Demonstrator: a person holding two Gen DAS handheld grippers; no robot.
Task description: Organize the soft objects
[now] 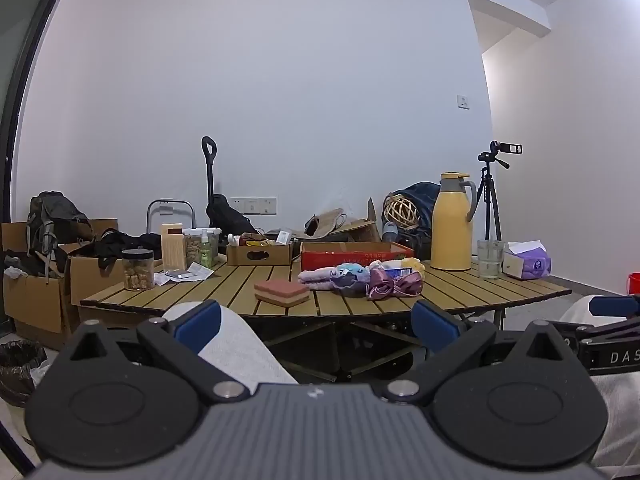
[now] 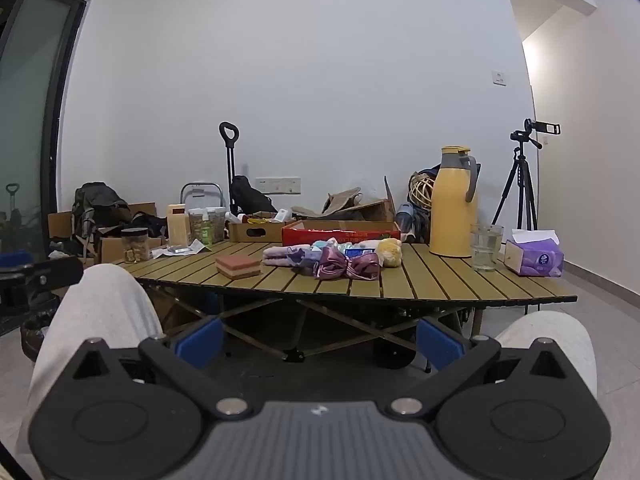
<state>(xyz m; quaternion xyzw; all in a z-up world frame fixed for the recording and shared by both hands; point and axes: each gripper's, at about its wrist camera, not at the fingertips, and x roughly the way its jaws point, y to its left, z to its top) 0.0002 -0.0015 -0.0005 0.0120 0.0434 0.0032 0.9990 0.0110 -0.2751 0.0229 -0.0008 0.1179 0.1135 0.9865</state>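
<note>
A heap of soft things lies mid-table: a purple satin bow (image 1: 394,285) (image 2: 347,266), a lilac folded cloth (image 1: 316,276) (image 2: 278,255), a blue plush (image 1: 352,272) and a yellow fluffy piece (image 2: 390,252). A pink-brown layered sponge (image 1: 282,293) (image 2: 239,266) sits left of the heap. A red shallow box (image 1: 354,254) (image 2: 340,234) stands behind it. My left gripper (image 1: 316,326) and right gripper (image 2: 318,338) are both open and empty, held low in front of the table's near edge, far from the objects.
On the slatted wooden table (image 1: 500,294) (image 2: 440,288) stand a yellow thermos (image 1: 452,222) (image 2: 454,202), a glass (image 1: 490,258) (image 2: 486,246), a tissue pack (image 1: 526,260) (image 2: 534,256), jars (image 1: 138,269) and a cardboard tray (image 1: 258,254). A person's grey-clad knees (image 1: 240,344) (image 2: 104,312) sit under my grippers. Boxes and a tripod (image 2: 520,188) line the wall.
</note>
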